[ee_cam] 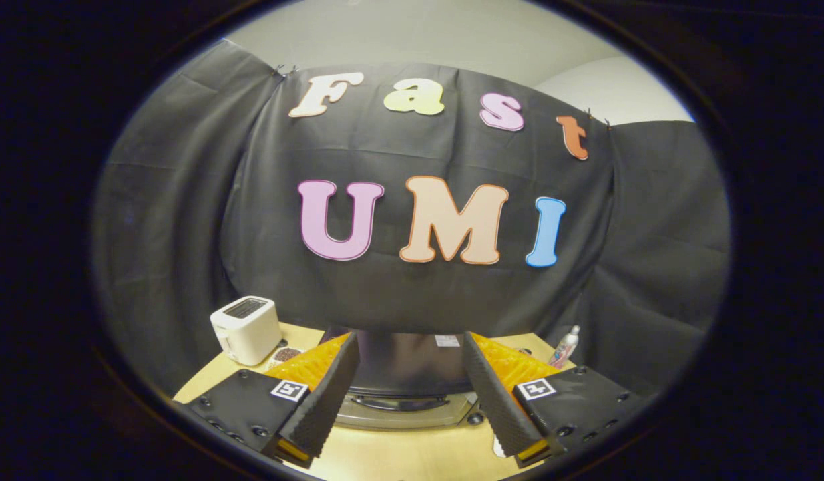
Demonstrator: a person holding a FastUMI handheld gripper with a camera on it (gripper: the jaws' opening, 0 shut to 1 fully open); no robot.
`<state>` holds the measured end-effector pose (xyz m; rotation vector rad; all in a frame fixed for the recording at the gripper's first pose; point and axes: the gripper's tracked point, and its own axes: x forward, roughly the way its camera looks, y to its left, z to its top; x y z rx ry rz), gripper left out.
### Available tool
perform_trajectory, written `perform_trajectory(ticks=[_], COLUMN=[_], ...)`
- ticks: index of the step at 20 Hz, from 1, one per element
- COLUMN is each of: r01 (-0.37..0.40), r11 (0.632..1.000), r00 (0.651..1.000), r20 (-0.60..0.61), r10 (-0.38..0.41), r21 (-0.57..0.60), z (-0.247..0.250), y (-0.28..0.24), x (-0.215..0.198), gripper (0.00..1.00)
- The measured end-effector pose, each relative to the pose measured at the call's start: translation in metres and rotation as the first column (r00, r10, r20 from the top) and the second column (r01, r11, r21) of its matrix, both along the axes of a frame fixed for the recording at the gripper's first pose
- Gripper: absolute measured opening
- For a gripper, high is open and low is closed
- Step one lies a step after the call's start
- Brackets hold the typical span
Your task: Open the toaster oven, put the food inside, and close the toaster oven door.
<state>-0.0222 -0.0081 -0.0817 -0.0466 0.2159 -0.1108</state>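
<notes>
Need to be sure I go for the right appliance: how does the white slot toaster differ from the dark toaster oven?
The white slot toaster is small, boxy, with top slots, standing left beyond the fingers. The dark toaster oven is wider, with a front door handle, door closed, just ahead between the open hand-held gripper fingers. Both sit on the wooden table.

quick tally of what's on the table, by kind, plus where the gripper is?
Toaster oven: 1, just ahead of the gripper, whose fingers are open, clear of it
White pop-up toaster: 1
Small dish with dark contents: 1
Bottle: 1
Total: 4, all on the wooden table
</notes>
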Motion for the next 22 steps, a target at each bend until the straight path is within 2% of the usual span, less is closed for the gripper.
perform_trajectory(ticks=[5,10,14,22], r01=[0.019,-0.010,-0.058,0.025], r11=[0.999,0.998,0.986,0.959], r00=[0.998,0.999,0.998,0.999], r20=[-0.061,-0.046,0.015,0.027], r10=[-0.020,0.013,0.056,-0.034], r21=[-0.026,0.059,0.154,0.283], z=[-0.054,-0.091,-0.110,-0.150], y=[0.001,0.016,0.032,0.013], x=[0.015,0.047,0.072,0.071], gripper=[0.98,0.98,0.98,0.96])
